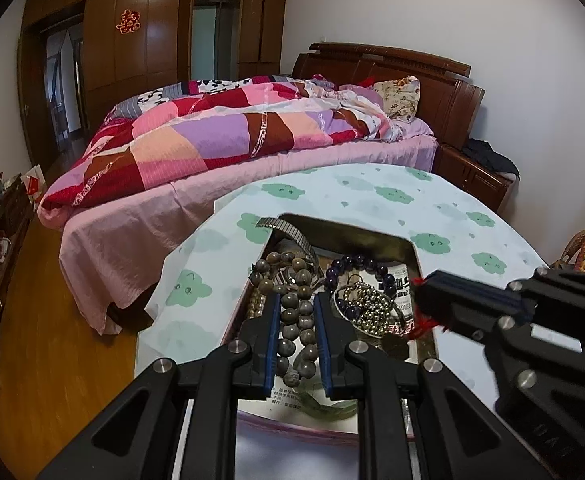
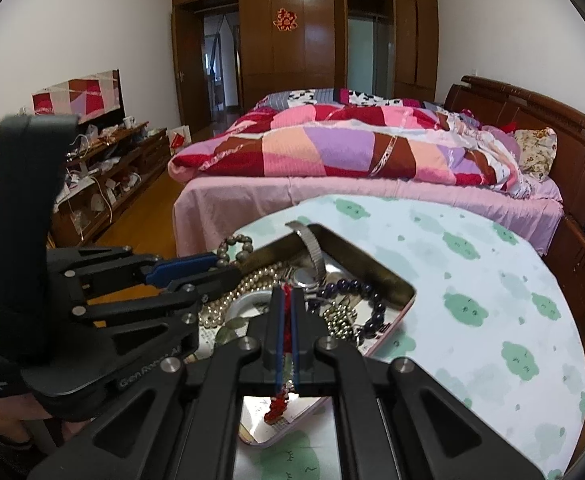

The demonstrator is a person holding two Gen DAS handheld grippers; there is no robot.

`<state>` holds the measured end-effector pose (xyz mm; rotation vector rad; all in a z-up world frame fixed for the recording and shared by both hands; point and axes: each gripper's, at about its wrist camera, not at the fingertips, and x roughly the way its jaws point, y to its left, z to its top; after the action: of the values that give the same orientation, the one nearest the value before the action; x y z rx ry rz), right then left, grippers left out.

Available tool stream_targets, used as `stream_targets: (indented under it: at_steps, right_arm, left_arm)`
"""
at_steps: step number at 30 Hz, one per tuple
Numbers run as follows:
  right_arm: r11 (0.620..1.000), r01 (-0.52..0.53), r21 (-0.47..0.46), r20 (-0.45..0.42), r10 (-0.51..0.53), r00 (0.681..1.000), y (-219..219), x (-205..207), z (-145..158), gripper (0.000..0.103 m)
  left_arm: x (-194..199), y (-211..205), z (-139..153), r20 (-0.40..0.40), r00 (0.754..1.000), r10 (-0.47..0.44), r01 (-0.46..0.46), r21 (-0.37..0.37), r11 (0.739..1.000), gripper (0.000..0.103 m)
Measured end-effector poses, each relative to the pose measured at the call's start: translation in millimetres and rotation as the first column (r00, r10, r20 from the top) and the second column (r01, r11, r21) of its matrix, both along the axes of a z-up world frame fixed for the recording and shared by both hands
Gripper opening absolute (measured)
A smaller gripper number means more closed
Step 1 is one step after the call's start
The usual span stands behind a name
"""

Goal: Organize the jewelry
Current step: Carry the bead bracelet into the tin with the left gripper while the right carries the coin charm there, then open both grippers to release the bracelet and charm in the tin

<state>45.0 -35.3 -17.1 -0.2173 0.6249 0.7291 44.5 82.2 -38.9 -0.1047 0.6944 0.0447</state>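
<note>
An open metal tin (image 1: pixel 372 236) (image 2: pixel 396 280) on the round table holds tangled jewelry. My left gripper (image 1: pixel 297 300) (image 2: pixel 222 266) is closed around a grey-brown bead bracelet (image 1: pixel 296 320) (image 2: pixel 236 248), part of it raised above the tin's left rim. My right gripper (image 2: pixel 288 292) (image 1: pixel 418 286) is shut on a red cord (image 2: pixel 288 320) whose red tassel (image 2: pixel 276 406) hangs below the fingers. In the tin lie a purple bead bracelet (image 1: pixel 366 268) (image 2: pixel 372 300), a small gold bead strand (image 1: pixel 368 308), a pearl strand (image 2: pixel 228 300) and a metal watch band (image 1: pixel 292 236) (image 2: pixel 312 252).
The table (image 1: pixel 392 196) (image 2: pixel 492 280) has a pale cloth with green cloud prints. A bed (image 1: pixel 212 152) (image 2: pixel 352 160) with a patchwork quilt stands just behind it. A cluttered low shelf (image 2: pixel 104 172) lines the left wall. Wooden floor (image 1: pixel 52 340) lies left of the table.
</note>
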Motion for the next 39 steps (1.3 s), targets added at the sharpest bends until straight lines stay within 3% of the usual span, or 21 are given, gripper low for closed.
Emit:
stream_targets:
  at_steps: [19, 23, 25, 26, 27, 39]
  right_arm:
    - [0.998, 0.010, -0.058, -0.062, -0.013, 0.998, 10, 10, -28, 0.005]
    - [0.998, 0.026, -0.064, -0.063, -0.030, 0.998, 5, 12, -31, 0.020]
    - [0.997, 0.043, -0.059, -0.065, -0.047, 0.997, 0, 14, -30, 0.035]
    - [0.997, 0.055, -0.051, -0.061, -0.058, 0.996, -3, 14, -29, 0.056]
    - [0.997, 0.068, -0.044, -0.049, -0.070, 0.996, -6, 13, -27, 0.069]
    - [0.992, 0.124, 0.009, 0.023, -0.124, 0.992, -25, 5, 1, 0.075]
  left_arm:
    - [5, 1, -12, -0.036, 0.999, -0.007, 0.006, -0.016, 1.000, 0.019]
    - [5, 1, -10, -0.038, 0.999, 0.030, -0.029, 0.011, 1.000, 0.040]
    - [3, 5, -8, -0.022, 0.999, 0.029, -0.029, -0.016, 0.999, 0.050]
    - [2, 5, -6, -0.015, 0.999, 0.031, -0.032, -0.023, 0.999, 0.061]
    - [0, 6, -3, 0.000, 0.999, 0.046, -0.046, -0.021, 0.999, 0.069]
    - [-15, 10, 24, 0.075, 0.994, 0.077, -0.076, -0.016, 0.997, 0.071]
